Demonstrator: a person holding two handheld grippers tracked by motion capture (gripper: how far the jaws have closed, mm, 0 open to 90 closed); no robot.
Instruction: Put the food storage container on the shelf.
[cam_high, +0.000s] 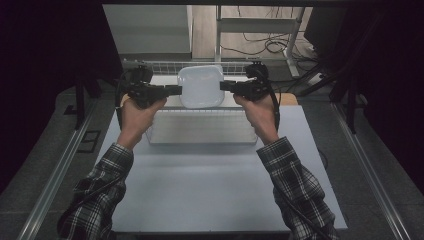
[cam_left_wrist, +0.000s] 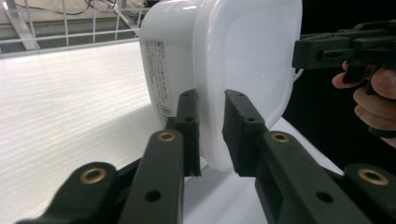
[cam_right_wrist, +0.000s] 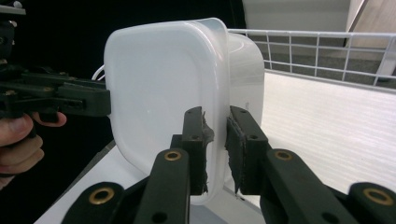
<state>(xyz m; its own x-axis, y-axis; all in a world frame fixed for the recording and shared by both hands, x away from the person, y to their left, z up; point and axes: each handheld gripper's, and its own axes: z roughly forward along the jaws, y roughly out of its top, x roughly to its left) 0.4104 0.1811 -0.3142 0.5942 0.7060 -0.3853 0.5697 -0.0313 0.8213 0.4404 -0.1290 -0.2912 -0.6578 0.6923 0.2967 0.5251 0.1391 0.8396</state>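
A white plastic container (cam_high: 201, 86) with a lid is held up in the air between both grippers, above a wire basket (cam_high: 202, 126). My left gripper (cam_high: 179, 90) is shut on the container's left rim, and my right gripper (cam_high: 222, 85) is shut on its right rim. In the left gripper view the two jaws clamp the lid's rim of the container (cam_left_wrist: 224, 60), with a printed label on its side; the other gripper (cam_left_wrist: 345, 46) grips the far edge. In the right gripper view the jaws pinch the rim of the container (cam_right_wrist: 163, 88), and the other gripper (cam_right_wrist: 60, 100) shows at the left.
The wire basket stands on a grey table (cam_high: 220, 185), its back wall (cam_high: 165, 66) rising behind the container. Dark floor and metal rails (cam_high: 55, 175) flank the table. Cables (cam_high: 270, 45) and a white frame lie on the floor beyond.
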